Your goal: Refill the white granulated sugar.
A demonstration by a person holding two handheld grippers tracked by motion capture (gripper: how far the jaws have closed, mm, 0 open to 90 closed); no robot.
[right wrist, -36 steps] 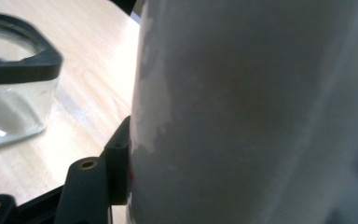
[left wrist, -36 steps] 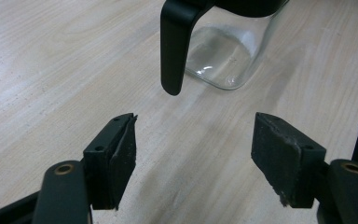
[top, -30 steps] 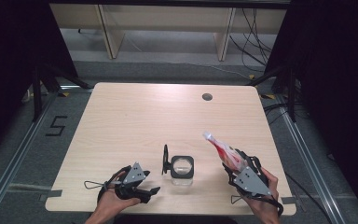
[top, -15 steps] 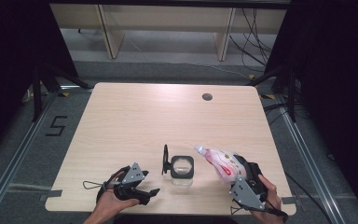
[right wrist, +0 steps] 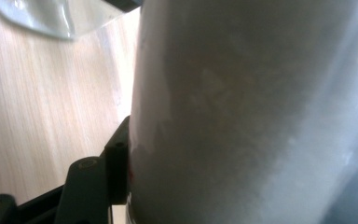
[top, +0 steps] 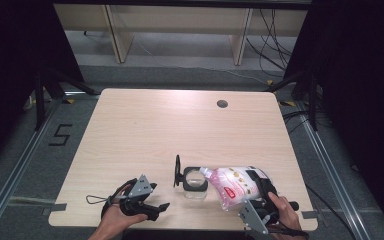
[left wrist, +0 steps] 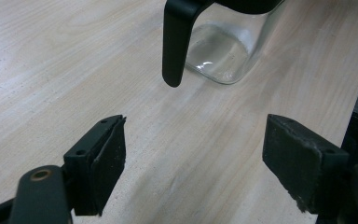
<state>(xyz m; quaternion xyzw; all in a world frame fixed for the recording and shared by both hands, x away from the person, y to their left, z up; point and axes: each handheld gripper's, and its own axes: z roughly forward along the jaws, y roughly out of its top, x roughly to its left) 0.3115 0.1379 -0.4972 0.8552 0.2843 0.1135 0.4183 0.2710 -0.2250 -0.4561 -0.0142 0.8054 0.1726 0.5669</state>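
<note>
Fingers of the right gripper clamp the pink pouch, tipped spout-first over the glass jar at lower centre, pouring underway; next, tilt further; left gripper gapes empty, having just opened

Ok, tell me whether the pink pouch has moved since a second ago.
Yes. The pink pouch has tipped over leftward in the high view, its spout now over the glass jar, which kept its place on the table.
</note>
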